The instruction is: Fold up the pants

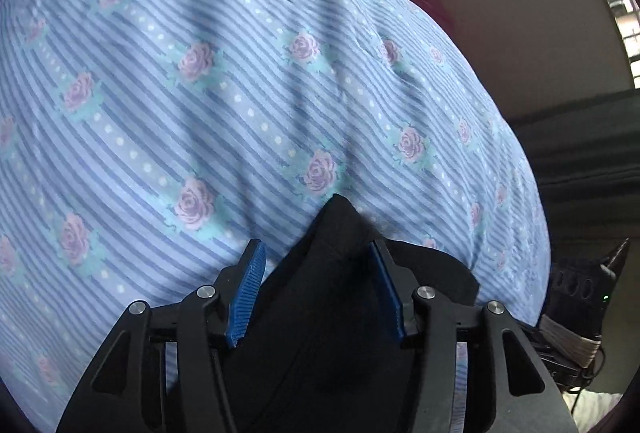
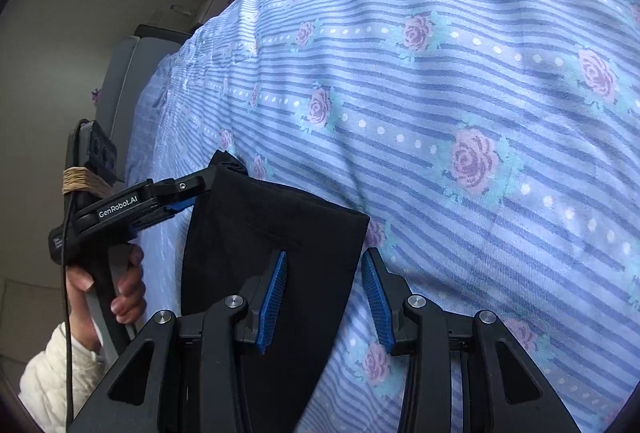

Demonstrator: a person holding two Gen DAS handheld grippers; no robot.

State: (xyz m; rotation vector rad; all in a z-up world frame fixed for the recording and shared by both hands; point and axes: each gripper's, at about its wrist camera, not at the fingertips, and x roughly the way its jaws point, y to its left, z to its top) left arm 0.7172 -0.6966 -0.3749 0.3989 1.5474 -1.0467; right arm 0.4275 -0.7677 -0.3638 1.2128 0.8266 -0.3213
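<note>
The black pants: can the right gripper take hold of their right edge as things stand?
Probably yes. The right gripper is open, and the black pants already lie between its fingers on the striped sheet, with nothing in between.

pants (image 2: 256,253) lower end cut off by frame edge (both views), left gripper (image 2: 200,193) tips hidden behind fabric

Right tool (image 2: 324,297) at 6 o'clock, blue pads spread apart, straddling right edge of black pants (image 2: 256,253). Pants lying on striped, rose-printed bedsheet (image 2: 460,105). Left tool (image 2: 192,193) at 9 o'clock, reaching pants' far corner; jaw state not discernible. Bare hand (image 2: 120,289) gripping its handle, white sleeve (image 2: 52,381) below.
</note>
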